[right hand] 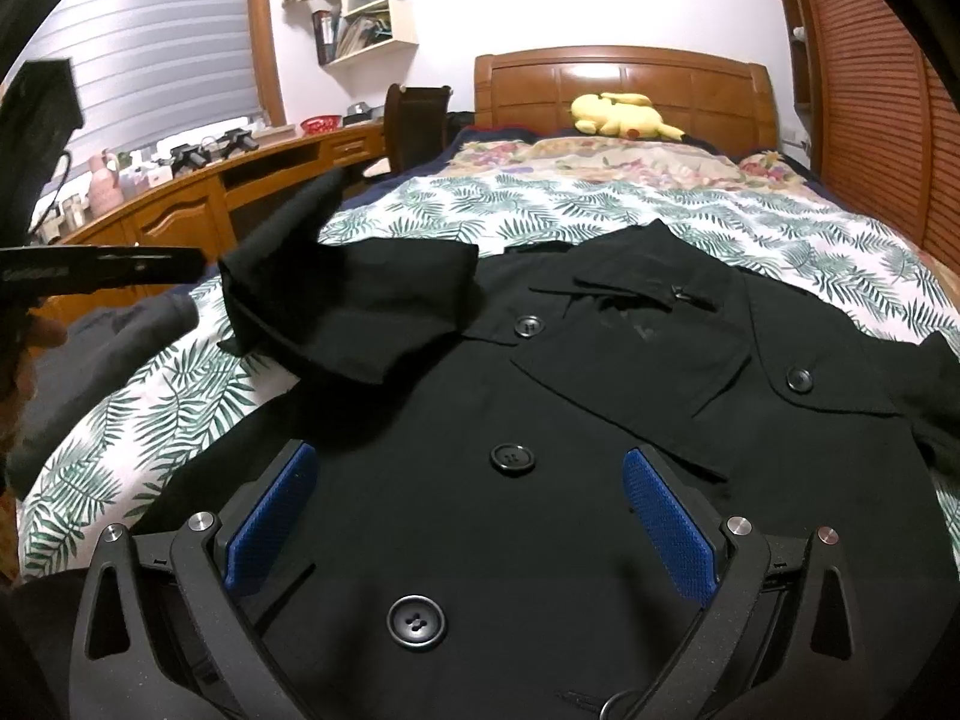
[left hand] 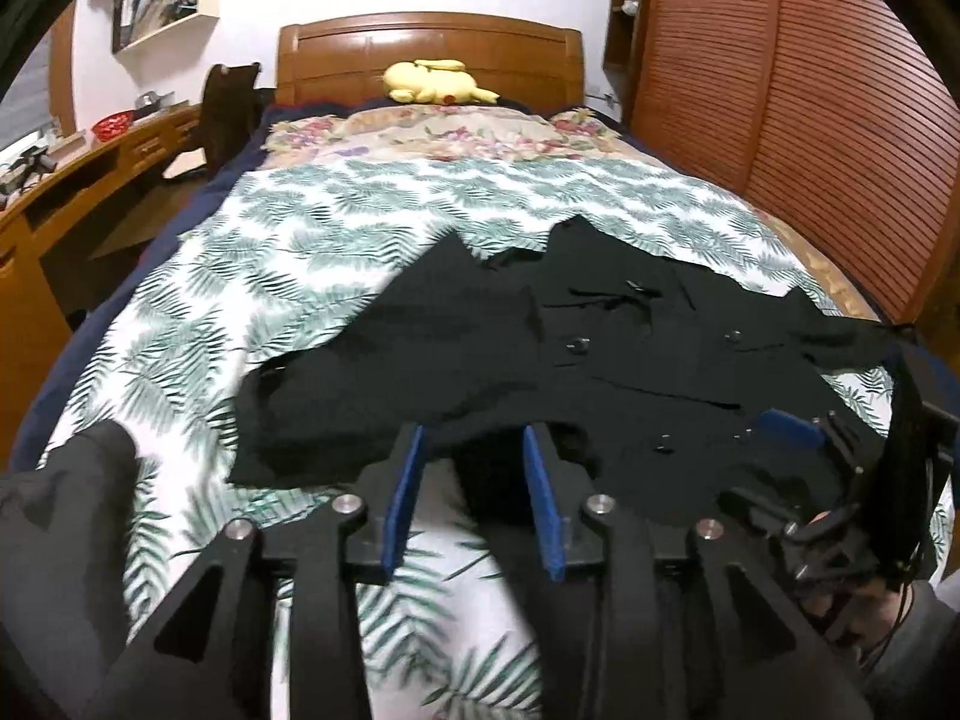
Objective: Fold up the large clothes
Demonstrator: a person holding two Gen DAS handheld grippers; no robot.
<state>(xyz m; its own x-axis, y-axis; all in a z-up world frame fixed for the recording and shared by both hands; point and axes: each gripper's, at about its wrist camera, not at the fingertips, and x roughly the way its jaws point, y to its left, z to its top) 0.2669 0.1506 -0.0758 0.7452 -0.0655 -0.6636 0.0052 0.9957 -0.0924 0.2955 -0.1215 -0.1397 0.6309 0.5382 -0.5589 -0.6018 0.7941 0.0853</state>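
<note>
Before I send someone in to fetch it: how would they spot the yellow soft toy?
Find the bed with the leaf-print cover and follow it to the wooden headboard. The plush toy lies there, above the floral bedding, the only bright yellow thing on it.

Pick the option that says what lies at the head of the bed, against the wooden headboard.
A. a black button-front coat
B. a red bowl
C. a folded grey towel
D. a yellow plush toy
D: a yellow plush toy lies on its side against the headboard, while the black coat is spread lower down on the leaf-print bedspread.
</note>
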